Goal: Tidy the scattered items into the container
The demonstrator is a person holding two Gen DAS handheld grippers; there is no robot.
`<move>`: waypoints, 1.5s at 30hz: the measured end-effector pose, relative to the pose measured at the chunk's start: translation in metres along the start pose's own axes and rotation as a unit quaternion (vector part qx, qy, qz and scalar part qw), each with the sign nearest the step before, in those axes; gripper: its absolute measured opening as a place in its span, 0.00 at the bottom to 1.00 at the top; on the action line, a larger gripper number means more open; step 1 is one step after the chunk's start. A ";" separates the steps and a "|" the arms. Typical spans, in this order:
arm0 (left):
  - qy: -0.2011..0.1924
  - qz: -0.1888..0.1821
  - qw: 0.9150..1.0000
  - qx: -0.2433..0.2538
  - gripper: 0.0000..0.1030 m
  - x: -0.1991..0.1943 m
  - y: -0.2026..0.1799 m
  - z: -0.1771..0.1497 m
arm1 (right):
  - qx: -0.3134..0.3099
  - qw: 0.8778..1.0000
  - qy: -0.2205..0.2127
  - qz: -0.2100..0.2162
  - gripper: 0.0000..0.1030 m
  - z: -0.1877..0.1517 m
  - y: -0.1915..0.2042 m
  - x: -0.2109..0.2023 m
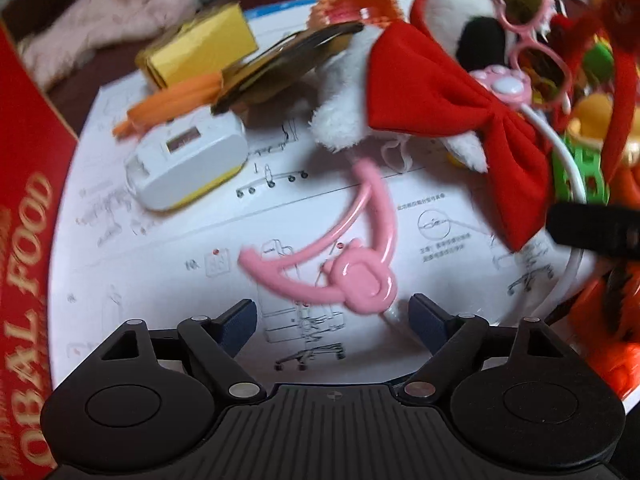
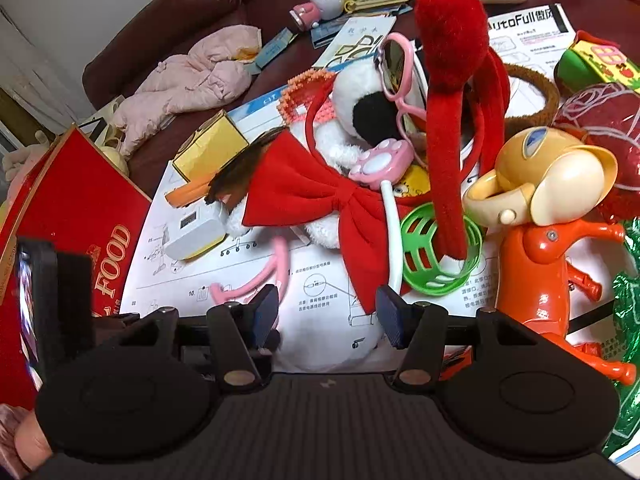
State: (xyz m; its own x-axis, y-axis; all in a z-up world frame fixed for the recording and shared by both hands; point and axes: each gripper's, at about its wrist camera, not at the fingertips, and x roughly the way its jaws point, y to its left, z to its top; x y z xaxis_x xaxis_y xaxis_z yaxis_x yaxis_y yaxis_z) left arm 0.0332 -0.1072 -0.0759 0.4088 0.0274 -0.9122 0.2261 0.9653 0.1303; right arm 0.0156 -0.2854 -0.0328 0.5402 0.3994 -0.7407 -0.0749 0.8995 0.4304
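My left gripper (image 1: 334,320) is open and points down at a white instruction sheet (image 1: 168,264). A pink plastic clip with curved arms (image 1: 362,286) lies on the sheet just ahead of its fingertips, untouched. My right gripper (image 2: 327,314) is open too, with only paper under its jaws. Beyond it lie a red bow (image 2: 316,196), a white and black plush dog (image 2: 360,100) in pink sunglasses (image 2: 394,64), and a pink paw gadget (image 2: 380,164) on a white cord. The red "FOOD" box (image 2: 80,208) stands at the left in both views.
A white and yellow device (image 1: 188,160), an orange strip (image 1: 176,100) and a yellow box (image 1: 200,46) lie near the red box (image 1: 24,240). At the right are a green lattice ball (image 2: 440,256), a red plush toy (image 2: 448,80) and an orange robot figure (image 2: 548,240).
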 end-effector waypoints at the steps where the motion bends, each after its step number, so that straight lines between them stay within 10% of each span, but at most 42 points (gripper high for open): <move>1: -0.002 0.014 1.000 0.014 0.83 0.000 -0.002 -0.002 | -0.001 1.000 -0.002 -0.001 0.58 0.001 0.000 0.000; 15: -0.001 0.023 1.000 -0.017 0.78 -0.004 0.071 -0.025 | -0.005 1.000 0.029 0.000 0.54 -0.004 0.009 0.020; 28: 0.022 -0.021 0.996 -0.086 0.81 -0.022 0.101 -0.027 | -0.002 0.999 0.046 -0.006 0.15 0.018 0.012 0.050; 33: 0.051 -0.084 0.988 -0.123 0.81 -0.018 0.103 -0.030 | -0.036 0.998 0.050 -0.005 0.14 0.007 0.020 0.051; 41: 0.055 -0.054 0.992 -0.103 0.83 -0.002 0.079 -0.022 | -0.048 0.997 0.067 0.009 0.14 -0.011 0.023 0.044; 45: 0.028 -0.035 0.997 -0.057 0.61 -0.009 0.061 -0.025 | -0.051 0.995 0.080 0.025 0.15 -0.021 0.025 0.043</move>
State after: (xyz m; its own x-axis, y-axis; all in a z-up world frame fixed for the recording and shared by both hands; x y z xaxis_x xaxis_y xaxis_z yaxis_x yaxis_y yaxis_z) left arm 0.0216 -0.0425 -0.0696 0.3439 -0.0301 -0.9385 0.1495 0.9885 0.0231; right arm 0.0192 -0.2417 -0.0646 0.3932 0.4597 -0.7963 -0.1878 0.8879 0.4199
